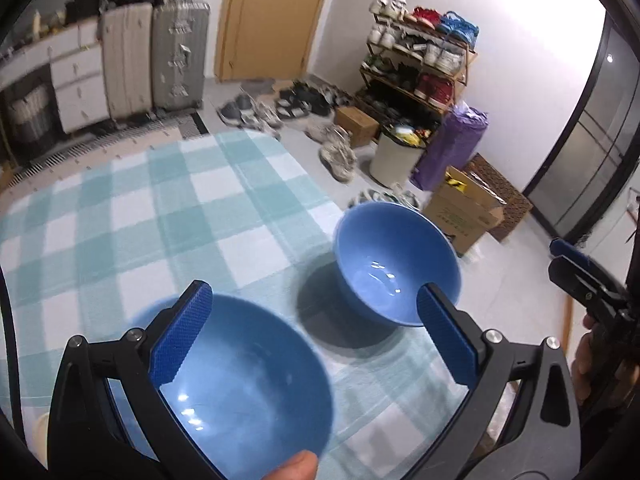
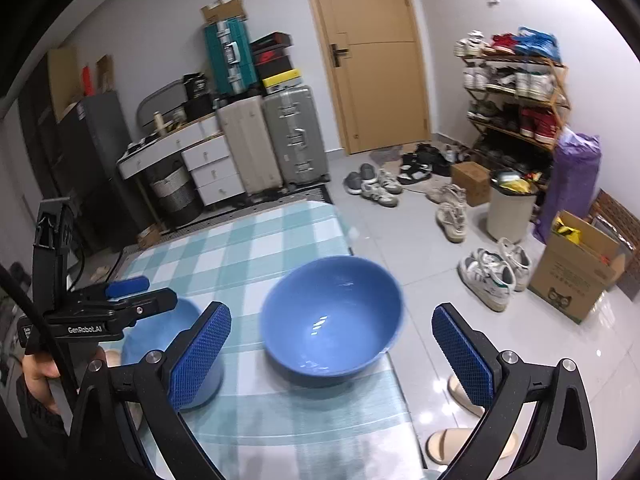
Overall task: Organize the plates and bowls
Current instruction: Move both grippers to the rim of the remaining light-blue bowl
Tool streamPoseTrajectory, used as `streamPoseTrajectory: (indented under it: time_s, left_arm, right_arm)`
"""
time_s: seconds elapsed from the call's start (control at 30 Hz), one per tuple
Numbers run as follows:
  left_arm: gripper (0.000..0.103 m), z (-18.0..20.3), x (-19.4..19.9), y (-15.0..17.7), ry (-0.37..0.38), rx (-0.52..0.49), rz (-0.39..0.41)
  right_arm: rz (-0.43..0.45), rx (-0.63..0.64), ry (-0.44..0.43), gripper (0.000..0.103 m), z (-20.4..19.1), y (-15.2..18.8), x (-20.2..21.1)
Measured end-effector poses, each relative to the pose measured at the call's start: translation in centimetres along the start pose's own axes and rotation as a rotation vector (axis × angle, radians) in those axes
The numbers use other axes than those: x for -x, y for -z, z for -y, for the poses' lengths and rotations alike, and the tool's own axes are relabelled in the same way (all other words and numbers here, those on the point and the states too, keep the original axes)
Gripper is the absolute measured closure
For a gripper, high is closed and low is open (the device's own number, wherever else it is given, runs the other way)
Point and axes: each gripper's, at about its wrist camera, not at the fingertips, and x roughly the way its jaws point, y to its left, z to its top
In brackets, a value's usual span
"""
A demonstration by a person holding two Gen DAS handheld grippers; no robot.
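Observation:
Two blue bowls stand on a table under a teal and white checked cloth. In the left wrist view the near bowl lies low between my left gripper's fingers, which stand wide open; the left pad hangs over its far rim. The far bowl sits near the table's right edge, just past the right pad. In the right wrist view that bowl lies ahead of my open, empty right gripper. The other bowl is half hidden behind the left gripper and my own left finger.
The table edge drops to a tiled floor on the right. Shoes, a cardboard box, a white bin and a shoe rack stand there. Suitcases and a door are behind. Slippered feet show beside the table.

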Motion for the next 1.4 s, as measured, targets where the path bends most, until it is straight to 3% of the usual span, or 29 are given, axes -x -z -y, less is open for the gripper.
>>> streamPoseTrajectory:
  time_s: [0.37,1.0,1.33,1.4]
  left_arm:
    - [0.001,1.8,-6.5,-1.5,-0.051,-0.032,-0.069]
    - [0.001,3.5,-12.5,-2.6,-0.102,-0.071,-0.118]
    - [0.001,3.5,-14.7,-2.3,-0.074,-0.052,-0.153]
    - [0.006,3.6,-15.0,-2.2,-0.071,-0.05,-0.161]
  right_arm:
    - [-0.028,-0.07,0.012,0.001,4.5,0.2,-2.4]
    - [-0.099,-0.083,-0.014,0.002,6.0,0.6,-7.6]
    - [-0.171,-0.09,-0.04,0.028,5.9,1.0,-11.2]
    - [-0.18,-0.1,-0.045,0.035,6.0,1.1,-11.8]
